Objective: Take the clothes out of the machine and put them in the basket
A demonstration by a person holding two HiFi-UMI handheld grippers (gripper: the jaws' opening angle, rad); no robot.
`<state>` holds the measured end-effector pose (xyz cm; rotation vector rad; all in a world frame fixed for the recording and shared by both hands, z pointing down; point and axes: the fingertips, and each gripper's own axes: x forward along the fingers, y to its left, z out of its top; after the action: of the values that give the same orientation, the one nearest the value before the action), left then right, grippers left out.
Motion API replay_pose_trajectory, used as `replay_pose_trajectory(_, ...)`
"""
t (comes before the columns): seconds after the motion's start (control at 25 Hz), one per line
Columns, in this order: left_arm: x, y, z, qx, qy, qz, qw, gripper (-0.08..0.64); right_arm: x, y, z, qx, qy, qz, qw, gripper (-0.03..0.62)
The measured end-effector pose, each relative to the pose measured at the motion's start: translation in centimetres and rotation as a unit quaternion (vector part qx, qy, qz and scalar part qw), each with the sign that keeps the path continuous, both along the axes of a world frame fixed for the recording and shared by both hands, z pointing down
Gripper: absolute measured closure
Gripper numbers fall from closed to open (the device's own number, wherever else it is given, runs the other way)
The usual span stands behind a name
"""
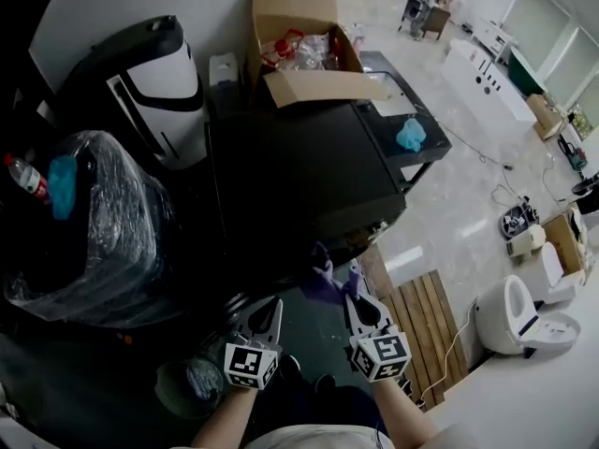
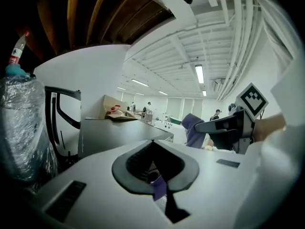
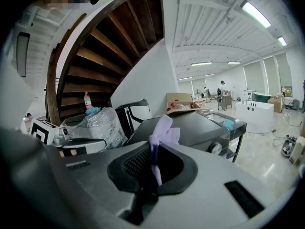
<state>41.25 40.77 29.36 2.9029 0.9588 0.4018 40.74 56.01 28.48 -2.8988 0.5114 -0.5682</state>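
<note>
A purple cloth (image 1: 324, 284) hangs between my two grippers, low in the head view and in front of the dark-topped machine (image 1: 290, 166). My right gripper (image 1: 354, 299) is shut on one part of the cloth (image 3: 162, 135), which sticks up out of its jaws. My left gripper (image 1: 273, 305) is shut on another bit of the same cloth (image 2: 158, 186). In the left gripper view, the right gripper (image 2: 209, 126) holds the cloth up at the right. Both grippers point nearly level. I cannot make out a basket for certain.
An open cardboard box (image 1: 299, 45) sits on the far end of the machine. A plastic-wrapped bundle (image 1: 103, 223) with a bottle (image 1: 23, 178) stands at the left, beside a white and black appliance (image 1: 159, 73). A wooden pallet (image 1: 421, 316) lies at the right. A round container (image 1: 187, 382) is below my left gripper.
</note>
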Motion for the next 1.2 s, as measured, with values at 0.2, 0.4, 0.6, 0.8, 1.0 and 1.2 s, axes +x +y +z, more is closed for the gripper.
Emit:
replay_pose_trajectory(0.2,-1.9,-1.6,-5.0,-0.008,0.010,0.005,0.9999,0.540,-1.5,-0.6,-6.2,0.006,0.029,0.011,0.999,0.566)
replay_pose_trajectory(0.4,-2.5,-3.6,-8.2,-0.015,0.022,-0.011,0.9996,0.540,-1.5,-0.9,-11.6,0.008,0.079,0.012,0.997,0.568)
replay_pose_trajectory(0.6,-3.3,-4.4,-10.7,-0.009,0.036,-0.023,0.9991,0.540,-1.7,-1.5,-15.8,0.015,0.121,-0.005,0.993,0.568)
replay_pose_trajectory(0.8,-3.7,-4.4,-12.8,-0.015,0.044,-0.048,0.9977,0.540,-1.3,-2.0,-18.8,0.029,0.149,-0.031,0.988,0.568)
replay_pose_trajectory(1.0,-4.6,-3.6,-14.2,-0.016,0.050,-0.086,0.9949,0.540,-1.1,-1.7,-20.3,0.046,0.157,-0.076,0.984,0.568)
replay_pose_trajectory(1.2,-5.6,-4.0,-15.5,-0.019,0.054,-0.144,0.9879,0.540,-0.2,-3.0,-21.4,0.059,0.156,-0.154,0.974,0.568)
